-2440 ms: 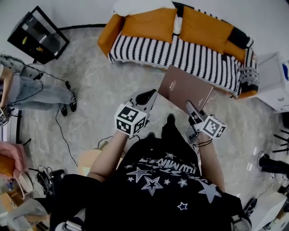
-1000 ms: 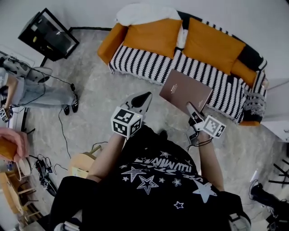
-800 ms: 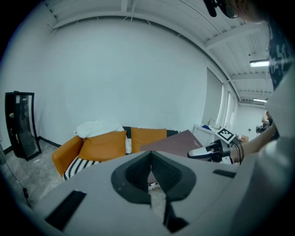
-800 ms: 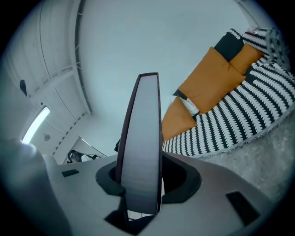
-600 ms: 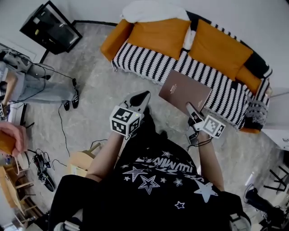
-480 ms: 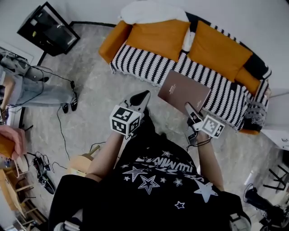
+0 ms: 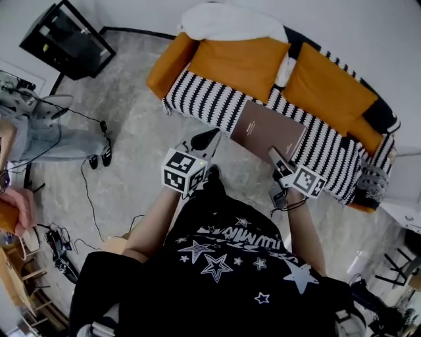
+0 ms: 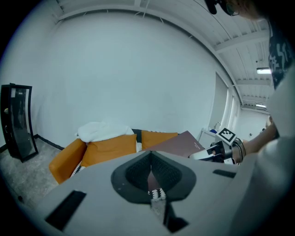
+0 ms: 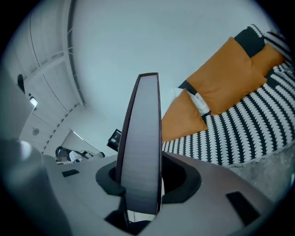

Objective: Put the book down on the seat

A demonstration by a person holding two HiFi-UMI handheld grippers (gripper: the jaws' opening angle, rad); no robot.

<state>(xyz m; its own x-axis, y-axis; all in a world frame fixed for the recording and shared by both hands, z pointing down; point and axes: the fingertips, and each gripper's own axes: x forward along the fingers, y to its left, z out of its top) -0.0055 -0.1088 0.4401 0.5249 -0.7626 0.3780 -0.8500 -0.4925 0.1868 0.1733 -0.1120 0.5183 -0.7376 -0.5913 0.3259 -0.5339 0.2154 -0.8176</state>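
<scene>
A thin brown book (image 7: 266,131) is held edge-on in my right gripper (image 7: 277,160), which is shut on its near edge. The book hangs over the front edge of the sofa's black-and-white striped seat (image 7: 210,104), above it and not resting on it. In the right gripper view the book's grey page edge (image 9: 140,152) stands upright between the pads, with the seat (image 9: 230,133) beyond. My left gripper (image 7: 201,141) is shut and holds nothing, left of the book over the floor. In the left gripper view the book (image 8: 177,143) and the right gripper (image 8: 209,152) show to the right.
Orange back cushions (image 7: 240,59) and a white blanket (image 7: 227,20) lie on the sofa. A black cabinet (image 7: 59,39) stands at the far left. A seated person's legs (image 7: 46,141) and cables (image 7: 89,178) are on the floor at left. White furniture (image 7: 402,191) stands at the right.
The sofa has come nearer in the head view. The book, earlier over the floor before the sofa, now overlaps the seat's front edge. Both grippers keep their states.
</scene>
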